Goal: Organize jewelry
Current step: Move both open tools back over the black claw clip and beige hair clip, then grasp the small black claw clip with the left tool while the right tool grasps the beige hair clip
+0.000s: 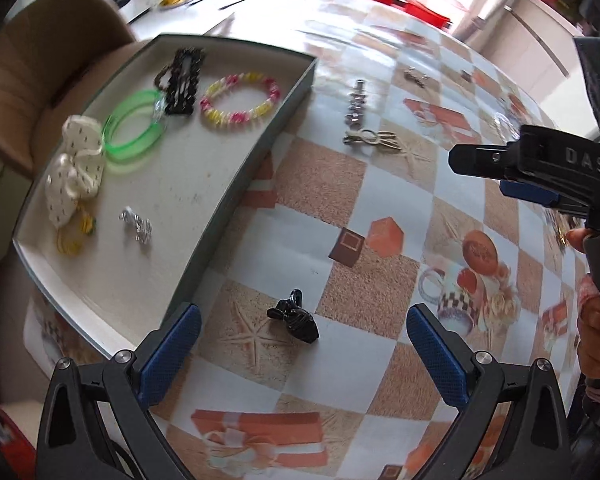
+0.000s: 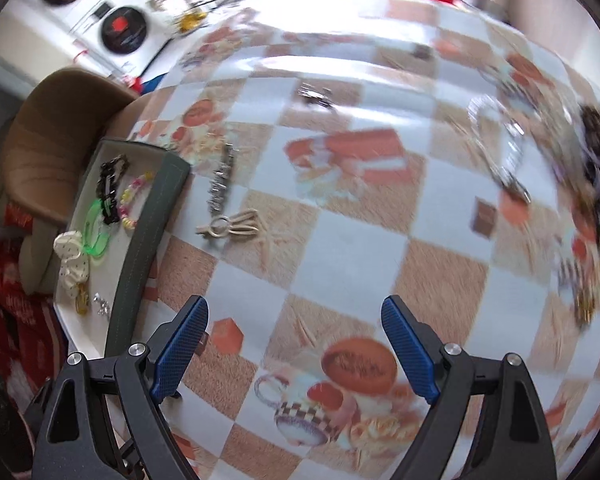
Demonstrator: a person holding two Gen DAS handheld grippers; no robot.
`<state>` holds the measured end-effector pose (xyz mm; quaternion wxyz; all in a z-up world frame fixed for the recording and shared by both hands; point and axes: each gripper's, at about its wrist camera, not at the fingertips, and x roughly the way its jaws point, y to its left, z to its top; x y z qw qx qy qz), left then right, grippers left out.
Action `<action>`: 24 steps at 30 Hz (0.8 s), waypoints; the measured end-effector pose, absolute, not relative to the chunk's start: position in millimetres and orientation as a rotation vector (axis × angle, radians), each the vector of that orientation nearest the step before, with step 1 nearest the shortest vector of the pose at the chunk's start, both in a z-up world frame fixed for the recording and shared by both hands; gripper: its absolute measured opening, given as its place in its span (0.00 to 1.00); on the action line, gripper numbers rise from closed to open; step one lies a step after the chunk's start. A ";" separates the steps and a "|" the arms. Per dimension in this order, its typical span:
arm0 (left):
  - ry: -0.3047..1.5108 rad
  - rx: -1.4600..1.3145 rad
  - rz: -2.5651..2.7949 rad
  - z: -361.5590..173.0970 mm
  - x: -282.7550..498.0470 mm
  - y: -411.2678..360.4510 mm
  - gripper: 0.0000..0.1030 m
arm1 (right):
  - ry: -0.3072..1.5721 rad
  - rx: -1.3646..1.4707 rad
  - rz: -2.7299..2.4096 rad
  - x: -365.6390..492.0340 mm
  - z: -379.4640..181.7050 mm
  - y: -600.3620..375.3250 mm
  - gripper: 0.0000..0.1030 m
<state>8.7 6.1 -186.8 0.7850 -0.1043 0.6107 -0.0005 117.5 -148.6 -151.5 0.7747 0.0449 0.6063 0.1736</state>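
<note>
Checkered oilcloth covers the surface (image 1: 380, 208), where a grey tray (image 1: 236, 184) holds a green bangle (image 1: 134, 132), beaded bracelet (image 1: 240, 100), black clip (image 1: 182, 82) and white scrunchie (image 1: 76, 168). Both tools, left (image 1: 302, 354) and right (image 2: 296, 354), gape empty; a black claw clip (image 1: 294, 318) lies between the left's fingers.

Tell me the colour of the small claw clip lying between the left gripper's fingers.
Glossy black claw clip; the left wrist view shows it best.

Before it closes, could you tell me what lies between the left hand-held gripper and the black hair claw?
Only bare tablecloth, in the left wrist view, separates the left hand-held gripper from the black hair claw.
</note>
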 end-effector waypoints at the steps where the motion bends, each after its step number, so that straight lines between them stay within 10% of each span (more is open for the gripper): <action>1: 1.319 -0.236 0.012 -188.5 8.8 6.3 1.00 | 1.307 0.069 0.403 119.9 -151.4 -143.8 0.88; 24: 1.358 -0.392 0.286 -232.8 0.2 9.7 0.85 | 1.176 -0.537 0.756 150.1 -190.6 -47.9 0.65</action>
